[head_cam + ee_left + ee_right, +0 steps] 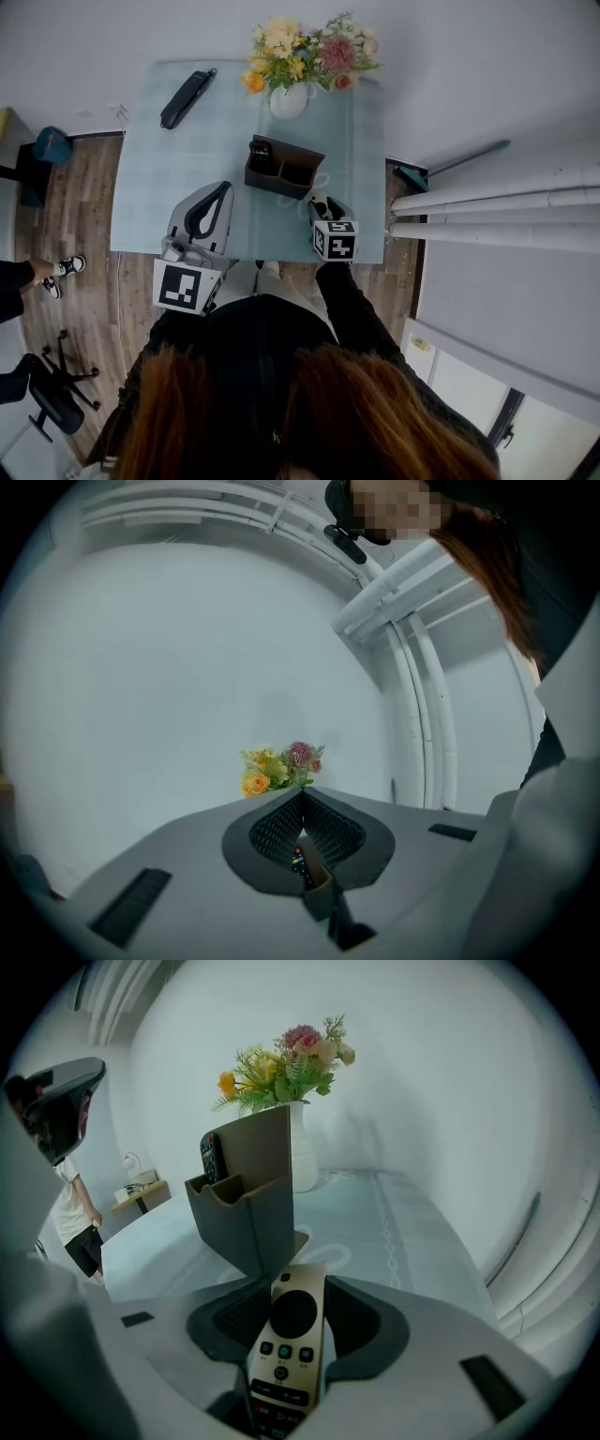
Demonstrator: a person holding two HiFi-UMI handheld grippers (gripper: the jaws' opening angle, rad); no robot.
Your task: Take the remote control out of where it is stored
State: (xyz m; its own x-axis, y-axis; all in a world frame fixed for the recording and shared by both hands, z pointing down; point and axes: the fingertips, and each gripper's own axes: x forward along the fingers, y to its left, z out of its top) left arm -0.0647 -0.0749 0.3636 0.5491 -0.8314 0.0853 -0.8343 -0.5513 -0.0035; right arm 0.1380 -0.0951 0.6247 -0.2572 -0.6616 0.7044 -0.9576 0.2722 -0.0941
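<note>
A slim gold remote control (289,1335) lies lengthwise between the jaws of my right gripper (295,1288), which is shut on it just above the table, in front of a dark brown two-compartment holder (246,1206). A black remote (210,1156) stands upright in the holder's left compartment (261,155). In the head view my right gripper (319,202) is at the holder's (284,169) near right corner. My left gripper (225,187) hovers to the holder's left, jaws shut and nothing held; its tips (302,799) meet, and the holder (319,888) shows through the gap below them.
A white vase of flowers (291,94) stands behind the holder on the pale blue tablecloth (169,178). A long black object (186,98) lies at the far left corner. White pipes (487,202) run at the right. A person's feet (61,272) and an office chair (47,384) are left.
</note>
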